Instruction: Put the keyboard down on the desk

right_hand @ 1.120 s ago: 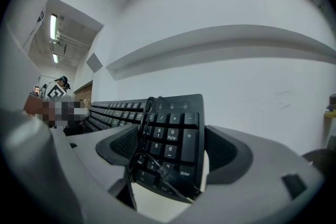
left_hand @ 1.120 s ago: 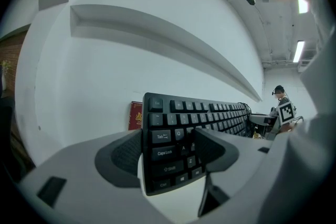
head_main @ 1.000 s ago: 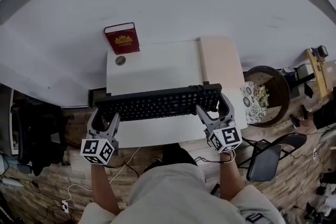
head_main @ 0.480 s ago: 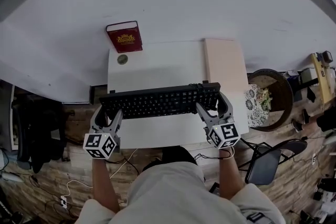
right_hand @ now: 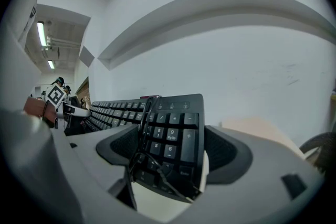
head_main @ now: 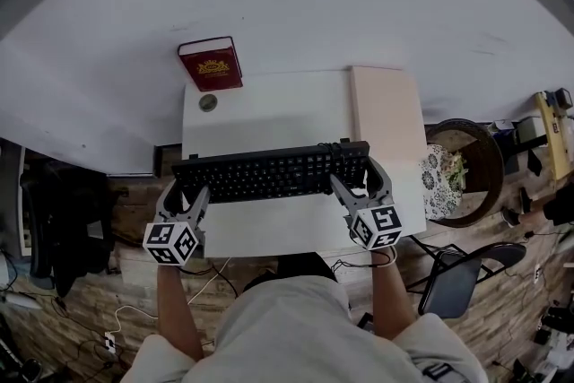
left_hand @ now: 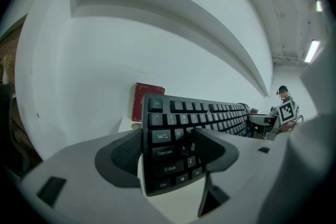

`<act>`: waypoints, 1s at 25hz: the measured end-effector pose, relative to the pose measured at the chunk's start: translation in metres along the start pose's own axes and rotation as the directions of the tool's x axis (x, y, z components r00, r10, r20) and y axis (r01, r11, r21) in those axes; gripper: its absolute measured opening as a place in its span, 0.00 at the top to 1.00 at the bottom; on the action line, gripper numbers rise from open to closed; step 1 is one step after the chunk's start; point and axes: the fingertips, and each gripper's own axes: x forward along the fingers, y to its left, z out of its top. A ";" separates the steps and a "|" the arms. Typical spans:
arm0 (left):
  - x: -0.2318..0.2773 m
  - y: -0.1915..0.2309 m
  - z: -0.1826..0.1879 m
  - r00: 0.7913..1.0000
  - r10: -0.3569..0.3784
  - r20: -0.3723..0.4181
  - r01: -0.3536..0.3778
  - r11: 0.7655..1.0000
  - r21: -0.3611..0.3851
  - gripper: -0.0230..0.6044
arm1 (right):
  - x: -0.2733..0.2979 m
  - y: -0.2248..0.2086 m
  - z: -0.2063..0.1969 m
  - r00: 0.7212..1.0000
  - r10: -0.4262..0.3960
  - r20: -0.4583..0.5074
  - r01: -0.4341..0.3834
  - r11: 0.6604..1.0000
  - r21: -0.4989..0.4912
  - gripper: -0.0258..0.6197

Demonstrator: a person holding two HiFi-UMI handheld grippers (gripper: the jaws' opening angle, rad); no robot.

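Observation:
A black keyboard (head_main: 269, 173) is held crosswise over the near half of the white desk (head_main: 260, 117). My left gripper (head_main: 184, 193) is shut on its left end, the pads pressing the front and back edges by the Ctrl and Esc keys (left_hand: 178, 134). On the number-pad end (right_hand: 170, 134) my right gripper (head_main: 356, 177) is shut in the same way. The keyboard's black cable (right_hand: 144, 128) is coiled over the keys at that end. Whether the keyboard touches the desk I cannot tell.
A red book (head_main: 210, 65) stands against the wall behind the desk, with a small round disc (head_main: 208, 103) near it. A beige board (head_main: 386, 103) covers the desk's right side. To the right are a round basket (head_main: 466, 161) and a folding chair (head_main: 457, 274).
The keyboard looks a little smaller against the desk than a second ago, so both grippers have carried it slightly downward. The grips are unchanged.

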 end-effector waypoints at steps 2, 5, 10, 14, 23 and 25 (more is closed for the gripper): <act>0.006 0.002 -0.003 1.000 0.002 -0.013 -0.003 1.000 -0.008 0.47 | 0.005 -0.003 -0.003 1.000 0.002 -0.012 -0.002 1.000 0.003 0.35; 0.016 0.008 -0.012 0.999 0.003 -0.036 -0.004 1.000 -0.025 0.47 | 0.015 -0.007 -0.012 0.999 0.002 -0.041 -0.002 1.000 0.006 0.35; 0.032 0.016 -0.027 0.997 0.013 -0.076 -0.016 0.999 -0.043 0.47 | 0.031 -0.014 -0.032 0.995 0.002 -0.099 0.001 1.000 0.030 0.35; 0.045 0.023 -0.037 0.994 0.013 -0.110 -0.019 0.998 -0.056 0.47 | 0.043 -0.019 -0.045 0.991 0.002 -0.135 0.004 0.999 0.044 0.35; 0.068 0.037 -0.058 0.985 0.011 -0.173 -0.026 0.996 -0.082 0.47 | 0.066 -0.027 -0.075 0.970 0.007 -0.243 0.014 0.996 0.086 0.35; 0.074 0.041 -0.065 0.981 0.016 -0.195 -0.034 0.995 -0.091 0.47 | 0.073 -0.029 -0.084 0.963 0.013 -0.269 0.013 0.995 0.096 0.35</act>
